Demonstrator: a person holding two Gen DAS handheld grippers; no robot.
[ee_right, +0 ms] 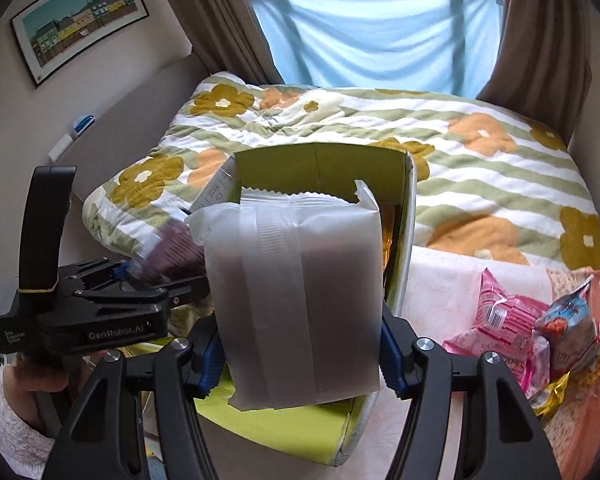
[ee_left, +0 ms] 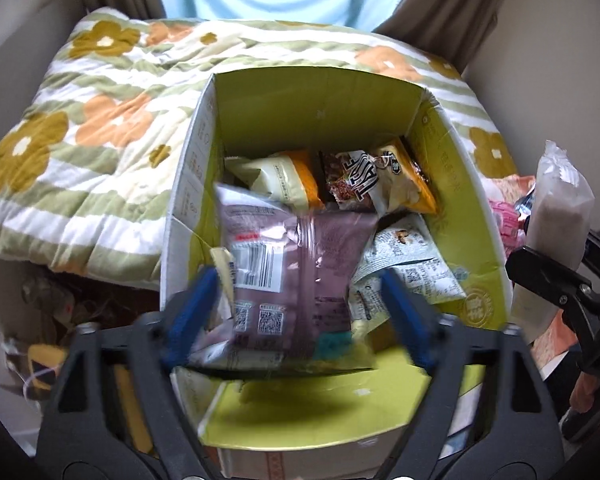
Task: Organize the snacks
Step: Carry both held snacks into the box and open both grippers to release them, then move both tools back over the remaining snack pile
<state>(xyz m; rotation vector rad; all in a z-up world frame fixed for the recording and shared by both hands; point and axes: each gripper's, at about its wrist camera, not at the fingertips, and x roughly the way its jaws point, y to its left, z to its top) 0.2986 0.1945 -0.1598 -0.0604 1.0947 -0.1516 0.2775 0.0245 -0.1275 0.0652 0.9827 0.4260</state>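
Observation:
A green-lined cardboard box [ee_left: 315, 96] stands open on the bed and holds several snack packets. My left gripper [ee_left: 296, 304] is open above the box, and a mauve packet [ee_left: 296, 268] lies blurred between its blue fingers, not pinched. My right gripper [ee_right: 300, 344] is shut on a frosted white packet [ee_right: 300, 304] with dark contents, held upright beside the box [ee_right: 319, 164]. That packet also shows in the left wrist view [ee_left: 555, 216]. The left gripper appears in the right wrist view [ee_right: 132, 276].
A flowered quilt [ee_left: 80, 128] covers the bed behind the box. Pink and other loose snack packets [ee_right: 507, 320] lie on the cloth right of the box. Curtains and a blue sheet [ee_right: 379, 36] hang at the window.

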